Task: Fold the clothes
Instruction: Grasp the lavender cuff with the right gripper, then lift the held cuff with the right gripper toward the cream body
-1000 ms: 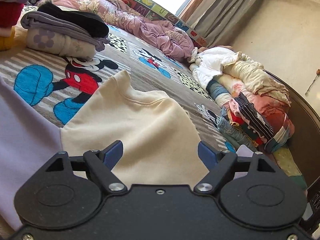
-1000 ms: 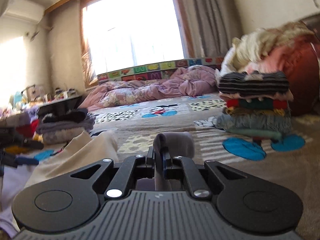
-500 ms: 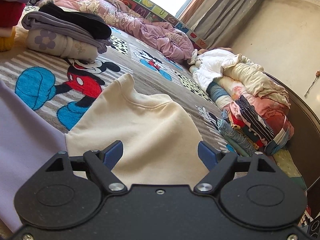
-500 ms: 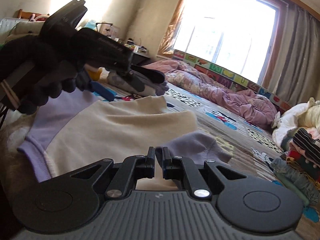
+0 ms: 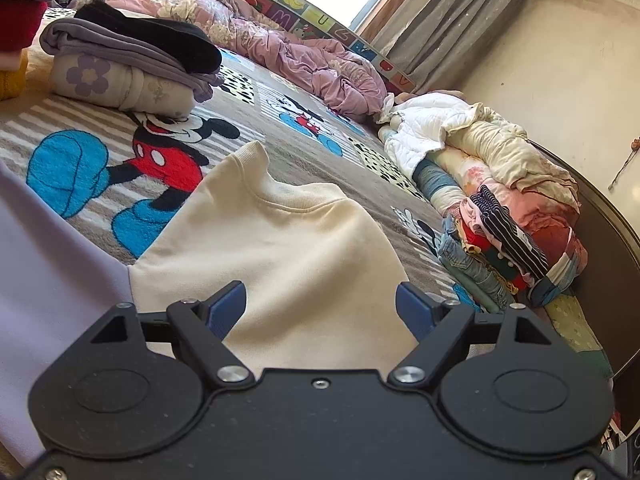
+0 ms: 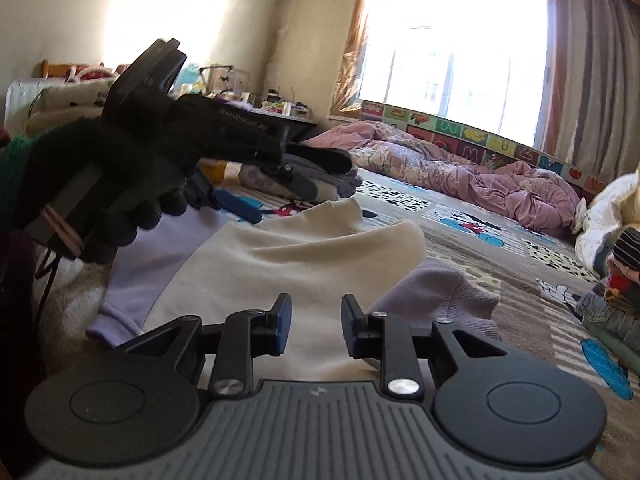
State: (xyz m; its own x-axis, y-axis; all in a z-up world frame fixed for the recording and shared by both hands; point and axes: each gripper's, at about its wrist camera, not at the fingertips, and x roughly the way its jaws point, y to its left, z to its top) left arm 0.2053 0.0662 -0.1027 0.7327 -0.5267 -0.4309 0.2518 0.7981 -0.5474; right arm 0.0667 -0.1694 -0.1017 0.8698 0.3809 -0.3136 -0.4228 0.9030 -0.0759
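Bed cover [image 5: 248, 128]: we see a grey striped spread with cartoon mice filling both views, and every garment lies on it.
Quilt [image 5: 304, 64]: we find a pink bundle rumpled at twelve o'clock, under the window [image 6: 452, 40].
Unfolded heap [image 5: 504, 200]: at three o'clock in the left wrist view we see mixed garments piled against the dark bed end.
Sweatshirt [image 5: 276, 252]: our task's garment, cream body with lilac sleeves, lies flat at the centre, collar toward twelve o'clock; in the right wrist view a lilac sleeve [image 6: 448, 296] rests folded across its near edge at four o'clock.
Folded stack [image 5: 132, 60]: at ten o'clock we see grey and black pieces on a flowered one, well apart from the sweatshirt.
Left gripper [image 5: 320, 308]: we hold it wide, blue pads either side of the cream cloth, gripping nothing; a dark glove [image 6: 120, 184] holds it.
Right gripper [image 6: 314, 324]: our jaws have just been opening, now narrowly parted over the sweatshirt, nothing pinched between them.
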